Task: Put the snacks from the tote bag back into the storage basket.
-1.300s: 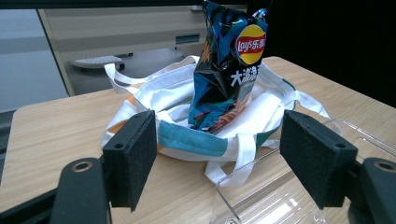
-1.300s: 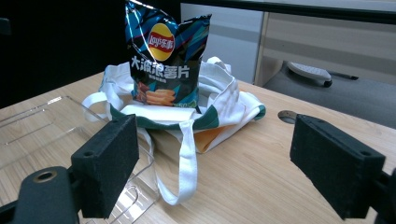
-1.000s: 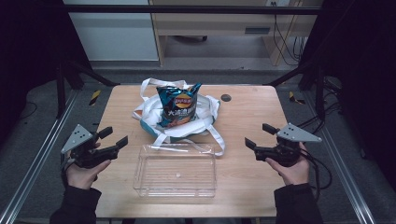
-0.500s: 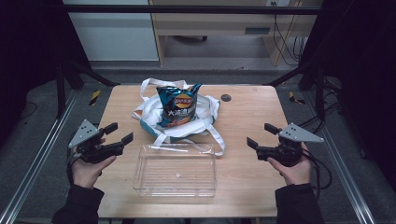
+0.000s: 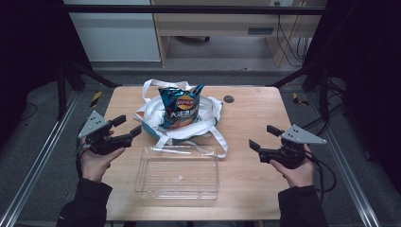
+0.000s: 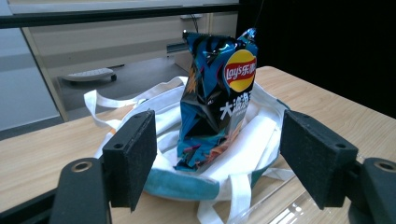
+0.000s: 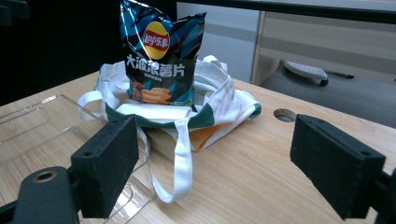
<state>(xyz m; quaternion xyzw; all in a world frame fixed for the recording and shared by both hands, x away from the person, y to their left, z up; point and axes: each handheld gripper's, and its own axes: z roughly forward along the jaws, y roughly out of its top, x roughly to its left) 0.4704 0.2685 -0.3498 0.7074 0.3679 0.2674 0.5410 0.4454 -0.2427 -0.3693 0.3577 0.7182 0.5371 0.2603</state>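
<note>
One chip bag stands upright in the white tote near the tabletop's far edge, the clear tray just nearer us. We have swung our left tongs inward toward it, jaws wide; our right tongs wait wide near the right edge, so a grasp looks imminent.

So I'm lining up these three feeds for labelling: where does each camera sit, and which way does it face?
High view: above the person's side, looking forward and down on the table; both forearms, left gripper and right gripper show.
Left gripper view: rides that gripper, facing the chip bag between its open jaws.
Right gripper view: likewise, facing the bag from the opposite side.
Shared: chip bag, white tote, clear tray.
</note>
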